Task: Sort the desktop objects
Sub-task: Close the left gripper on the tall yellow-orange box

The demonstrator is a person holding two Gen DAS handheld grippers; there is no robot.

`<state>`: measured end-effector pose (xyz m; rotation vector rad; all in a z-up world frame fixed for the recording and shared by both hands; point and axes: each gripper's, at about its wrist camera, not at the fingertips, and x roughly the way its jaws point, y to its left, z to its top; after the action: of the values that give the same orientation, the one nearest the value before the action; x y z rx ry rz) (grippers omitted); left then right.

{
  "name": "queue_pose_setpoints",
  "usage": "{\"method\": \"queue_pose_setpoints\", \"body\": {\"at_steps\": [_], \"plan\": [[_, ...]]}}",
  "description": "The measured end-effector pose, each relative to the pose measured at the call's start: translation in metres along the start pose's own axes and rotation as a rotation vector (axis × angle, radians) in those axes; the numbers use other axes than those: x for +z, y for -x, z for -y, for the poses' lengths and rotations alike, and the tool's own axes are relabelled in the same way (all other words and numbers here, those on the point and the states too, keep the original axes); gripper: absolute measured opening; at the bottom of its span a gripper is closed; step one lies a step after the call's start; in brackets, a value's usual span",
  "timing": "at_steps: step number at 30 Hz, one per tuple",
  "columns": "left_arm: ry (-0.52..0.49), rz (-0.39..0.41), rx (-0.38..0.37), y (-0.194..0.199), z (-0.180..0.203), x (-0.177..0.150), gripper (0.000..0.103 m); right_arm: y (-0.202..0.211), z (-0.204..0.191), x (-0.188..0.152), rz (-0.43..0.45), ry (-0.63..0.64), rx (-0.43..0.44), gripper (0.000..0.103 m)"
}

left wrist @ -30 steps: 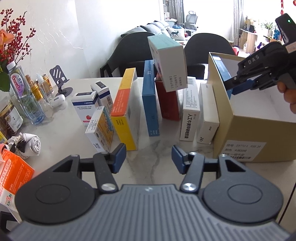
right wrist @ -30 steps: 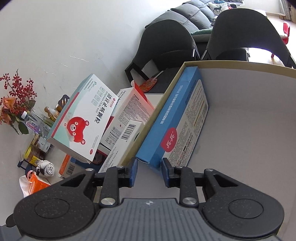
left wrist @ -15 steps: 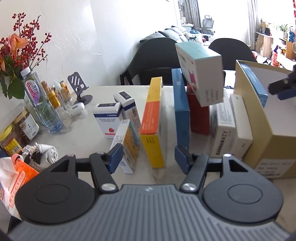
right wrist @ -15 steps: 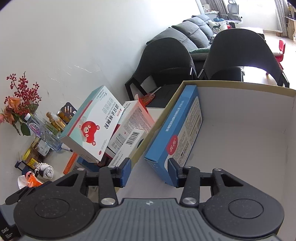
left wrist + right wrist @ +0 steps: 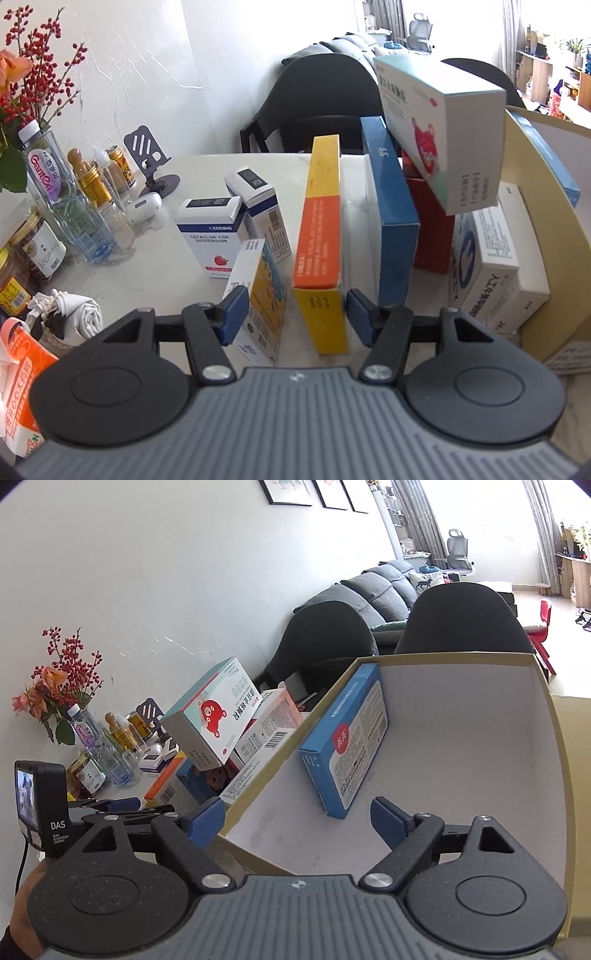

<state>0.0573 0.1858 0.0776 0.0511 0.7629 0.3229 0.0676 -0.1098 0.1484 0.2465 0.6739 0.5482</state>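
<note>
Beside the cardboard box [image 5: 554, 746], the left claw [image 5: 291, 314] is closing around the yellow carton [image 5: 321, 236], untouched; the right claw [image 5: 295, 819] opens empty over it.

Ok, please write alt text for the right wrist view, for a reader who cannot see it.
The right claw, its jaws opening and empty, hovers over a cardboard box where a blue medicine box leans against the inner left wall. More medicine boxes crowd the table outside it.

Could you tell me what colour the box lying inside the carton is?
Blue, with a white printed face; right wrist view shows it best.
</note>
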Motion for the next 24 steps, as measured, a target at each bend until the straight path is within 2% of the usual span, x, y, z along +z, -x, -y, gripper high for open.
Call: {"method": "queue_pose_setpoints", "body": {"at_steps": [3, 8, 15, 19, 24], "plan": [[0.0, -0.005, 0.001, -0.002, 0.002, 0.002, 0.056, 0.01, 0.005, -0.009, 0.014, -0.022, 0.02, 0.088], [0.022, -0.024, -0.026, -0.005, 0.004, 0.005, 0.043, 0.019, 0.01, -0.018, 0.03, -0.041, 0.01, 0.088], [0.037, -0.054, -0.03, -0.018, 0.006, 0.009, 0.041, 0.036, 0.02, -0.03, 0.083, -0.071, -0.025, 0.088], [0.065, -0.074, -0.052, -0.019, 0.005, 0.009, 0.03, 0.046, 0.02, -0.034, 0.104, -0.071, -0.037, 0.088], [0.076, -0.073, -0.051, -0.016, 0.006, 0.007, 0.028, 0.054, 0.018, -0.037, 0.124, -0.077, -0.022, 0.088]]}}
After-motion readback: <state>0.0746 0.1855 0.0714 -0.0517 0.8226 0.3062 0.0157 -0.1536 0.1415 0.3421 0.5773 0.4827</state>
